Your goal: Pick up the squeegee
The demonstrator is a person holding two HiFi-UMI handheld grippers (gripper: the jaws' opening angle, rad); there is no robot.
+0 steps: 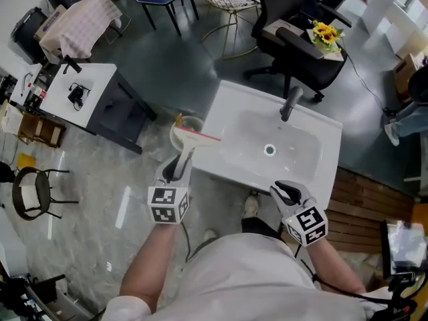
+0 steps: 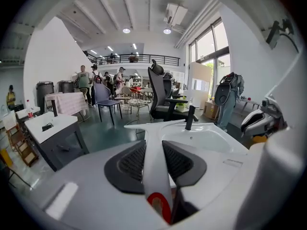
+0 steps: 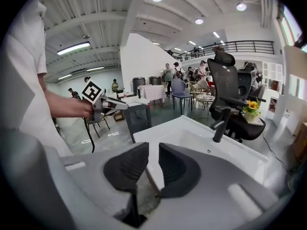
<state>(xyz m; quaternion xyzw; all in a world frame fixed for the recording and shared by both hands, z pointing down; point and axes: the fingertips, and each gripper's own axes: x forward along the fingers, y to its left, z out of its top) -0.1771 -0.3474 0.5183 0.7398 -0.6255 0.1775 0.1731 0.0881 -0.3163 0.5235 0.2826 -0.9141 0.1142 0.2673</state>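
The squeegee (image 1: 189, 144) has a white handle and a wide blade with a red edge. It hangs in the air beside the left front corner of the white sink (image 1: 307, 166). My left gripper (image 1: 178, 168) is shut on its handle. In the left gripper view the handle (image 2: 154, 166) runs up between both dark pads, with the blade (image 2: 158, 126) across the top. My right gripper (image 1: 287, 191) hovers at the sink's front edge. In the right gripper view its jaws (image 3: 153, 150) stand a narrow gap apart with nothing between them.
A black faucet (image 1: 291, 103) stands at the sink's back rim. A round white bowl (image 1: 182, 130) sits left of the sink, under the blade. A white desk (image 1: 83, 92) is at left. A black office chair (image 1: 294, 42) with sunflowers (image 1: 326, 35) stands behind.
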